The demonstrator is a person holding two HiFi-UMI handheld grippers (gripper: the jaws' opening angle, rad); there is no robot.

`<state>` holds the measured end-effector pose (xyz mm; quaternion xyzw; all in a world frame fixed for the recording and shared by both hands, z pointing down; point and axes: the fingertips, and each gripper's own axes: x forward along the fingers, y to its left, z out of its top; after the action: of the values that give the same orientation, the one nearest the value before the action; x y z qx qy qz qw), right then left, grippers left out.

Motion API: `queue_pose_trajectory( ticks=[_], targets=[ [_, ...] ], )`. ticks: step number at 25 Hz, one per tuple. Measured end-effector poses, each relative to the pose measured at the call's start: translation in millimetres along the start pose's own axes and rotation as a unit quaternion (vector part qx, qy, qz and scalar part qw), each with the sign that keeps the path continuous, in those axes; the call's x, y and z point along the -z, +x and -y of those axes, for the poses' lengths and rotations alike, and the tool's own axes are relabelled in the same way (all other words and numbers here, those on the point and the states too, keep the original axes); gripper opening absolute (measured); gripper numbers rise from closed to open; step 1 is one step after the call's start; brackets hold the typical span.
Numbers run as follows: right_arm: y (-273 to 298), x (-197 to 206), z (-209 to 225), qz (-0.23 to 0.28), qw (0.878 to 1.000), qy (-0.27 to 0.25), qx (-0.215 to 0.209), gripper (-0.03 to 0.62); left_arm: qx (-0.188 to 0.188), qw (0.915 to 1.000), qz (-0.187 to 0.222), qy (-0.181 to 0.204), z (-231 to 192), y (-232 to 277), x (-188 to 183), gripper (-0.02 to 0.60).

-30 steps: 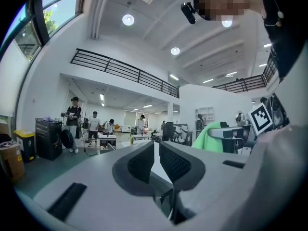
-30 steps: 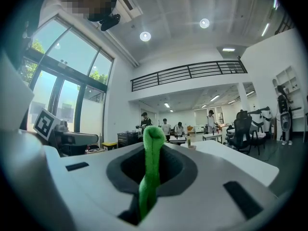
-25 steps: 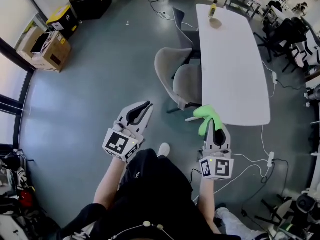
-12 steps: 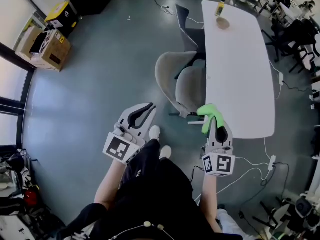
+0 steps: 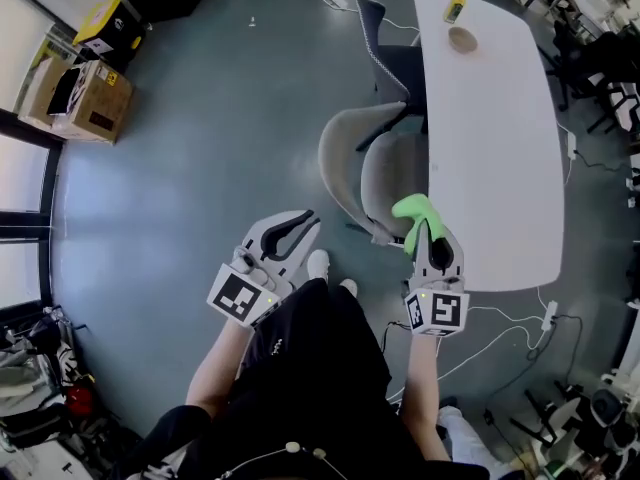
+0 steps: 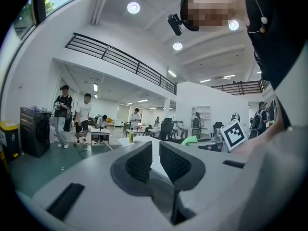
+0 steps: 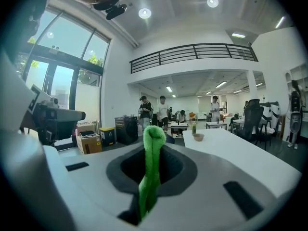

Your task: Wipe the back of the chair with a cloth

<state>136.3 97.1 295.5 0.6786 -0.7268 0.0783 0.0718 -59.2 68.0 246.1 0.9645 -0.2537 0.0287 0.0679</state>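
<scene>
**A:** Where is there room to move?

**B:** The grey floor (image 5: 190,148) left of the chair (image 5: 385,183) is wide open. On its other side, the chair sits tight against the long edge of the white worktop (image 5: 495,118).

**A:** And the arms?

**B:** Both reach forward. The right hand-held gripper (image 5: 428,240) squeezes the green cloth (image 5: 412,216) near the seat, apart from the curved chair back (image 5: 338,158). The left hand-held gripper (image 5: 298,226) holds nothing, and its jaws are a little apart.
</scene>
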Motion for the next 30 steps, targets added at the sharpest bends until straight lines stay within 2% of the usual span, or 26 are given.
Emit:
queue_pose_trajectory(
  ticks=[4,8,15,18,21,25,30],
  targets=[
    [34.2,30.6,-3.0,-0.031,0.999,0.006,-0.009,0.026,0.013,0.9998,-0.002,-0.013,-8.9,7.3,8.8,0.037],
    [68.4,81.8,4.0,-0.087,0.996,0.016,-0.023,0.026,0.026,0.9990,-0.015,-0.035,-7.2,18.1,22.3,0.037],
    [129.8,189.1,11.5,-0.178,0.982,0.025,-0.059,0.026,0.053,0.9966,-0.053,-0.035,7.7,25.7,55.9,0.038],
    [151.1,230.7,8.5,-0.210,0.973,0.029,-0.087,0.026,0.049,0.9953,-0.077,-0.034,8.8,20.7,73.4,0.037],
    [171.0,273.9,1.7,-0.250,0.959,0.032,-0.127,0.026,0.037,0.9949,-0.081,-0.048,5.1,18.7,88.3,0.037],
    [185.9,326.0,-13.3,-0.303,0.933,0.055,-0.184,0.026,0.026,0.9932,-0.093,-0.064,1.1,17.0,106.0,0.037],
    [192.7,355.8,-46.6,-0.337,0.898,0.105,-0.264,0.026,0.006,0.9926,-0.094,-0.077,-7.3,11.1,111.8,0.038]
  ],
)
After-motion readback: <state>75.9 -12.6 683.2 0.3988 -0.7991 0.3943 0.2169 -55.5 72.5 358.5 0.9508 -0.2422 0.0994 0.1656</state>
